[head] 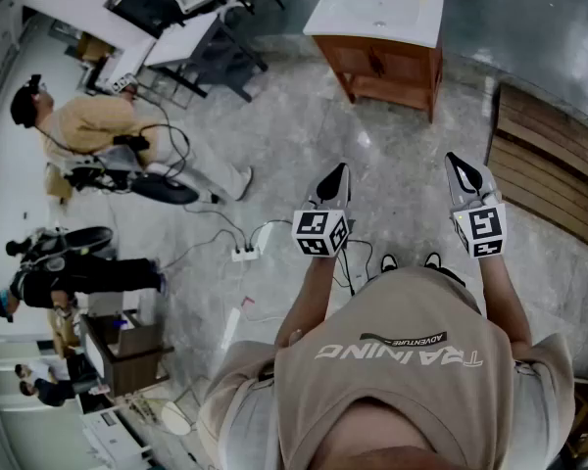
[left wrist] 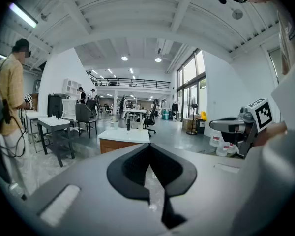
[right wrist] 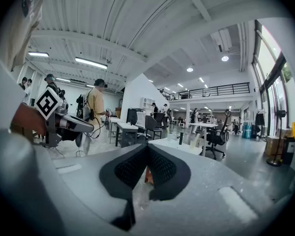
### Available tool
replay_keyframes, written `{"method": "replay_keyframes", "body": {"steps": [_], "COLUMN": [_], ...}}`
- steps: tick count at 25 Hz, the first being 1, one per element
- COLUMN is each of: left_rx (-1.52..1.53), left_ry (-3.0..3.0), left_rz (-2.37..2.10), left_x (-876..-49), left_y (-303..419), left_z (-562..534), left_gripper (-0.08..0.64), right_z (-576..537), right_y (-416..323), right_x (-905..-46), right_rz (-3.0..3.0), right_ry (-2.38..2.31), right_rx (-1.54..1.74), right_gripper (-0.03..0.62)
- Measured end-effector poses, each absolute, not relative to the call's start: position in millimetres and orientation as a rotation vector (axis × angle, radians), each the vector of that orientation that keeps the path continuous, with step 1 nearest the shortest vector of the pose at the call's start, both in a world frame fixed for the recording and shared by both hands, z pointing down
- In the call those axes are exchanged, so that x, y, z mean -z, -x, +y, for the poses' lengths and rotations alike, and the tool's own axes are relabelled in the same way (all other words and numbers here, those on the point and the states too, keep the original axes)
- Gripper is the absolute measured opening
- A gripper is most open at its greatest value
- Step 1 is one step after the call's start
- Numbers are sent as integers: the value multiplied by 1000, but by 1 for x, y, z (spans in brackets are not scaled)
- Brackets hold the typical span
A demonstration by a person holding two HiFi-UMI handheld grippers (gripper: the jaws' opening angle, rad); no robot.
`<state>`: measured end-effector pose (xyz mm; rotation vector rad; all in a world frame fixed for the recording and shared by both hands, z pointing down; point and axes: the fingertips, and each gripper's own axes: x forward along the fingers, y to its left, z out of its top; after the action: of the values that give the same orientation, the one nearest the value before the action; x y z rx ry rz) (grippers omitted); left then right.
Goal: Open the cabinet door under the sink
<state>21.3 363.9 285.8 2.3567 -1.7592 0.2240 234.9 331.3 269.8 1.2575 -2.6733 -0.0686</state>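
Both tools are empty: left gripper (head: 337,176) and right gripper (head: 460,167) have jaws pressed together. The sink cabinet (head: 387,67) stands upper centre of the head view, well apart, its door (head: 372,63) apparently closed. Judged step: approach. The next move calls for closing in, parting one pair of jaws and taking the door's edge.

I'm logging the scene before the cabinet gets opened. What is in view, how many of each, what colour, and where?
sink cabinet: one, brown wood with a white top, top centre, well ahead of both grippers
desk: at least one, white, top left
standing person: one, yellow shirt, left
power strip: one, white, on the floor at centre left
slatted platform: one, brown wood, right edge
left hand-held gripper: one, grey with black jaws, shut, empty
right hand-held gripper: one, same colours, shut, empty
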Motion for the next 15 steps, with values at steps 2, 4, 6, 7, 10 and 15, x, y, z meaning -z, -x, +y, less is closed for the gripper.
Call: {"method": "replay_keyframes", "body": {"steps": [2,4,6,7,10,15], "left_rx": [-228,-227,-222,-220,-233,-253], "left_ry": [-2341,-2324,-2311,-2304,-2272,-2255], "left_rz": [-1767,-1779,-1788,-1789,-1782,-1749], "left_x": [-287,-288,-289,-290,-299,-312], "left_y": [-27,-33,-40,-44,-56,-79], "left_z": [367,368,368,368,374,383], "left_gripper": [17,17,17,17,17,17], "right_z": [331,328,325,324,323,319], "right_y": [-243,-252,-262,-267,-281,-290], "right_x": [-267,-265,-265,-266,-272,-286], "right_rz": [-2677,-2681,-2685,-2687,-2692,-2689], "right_ry": [-1252,-1245,-1240,-1240,-1259,-1243], "right_rx": [70,75,75,71,41,19], "right_gripper": [2,2,2,2,2,2]}}
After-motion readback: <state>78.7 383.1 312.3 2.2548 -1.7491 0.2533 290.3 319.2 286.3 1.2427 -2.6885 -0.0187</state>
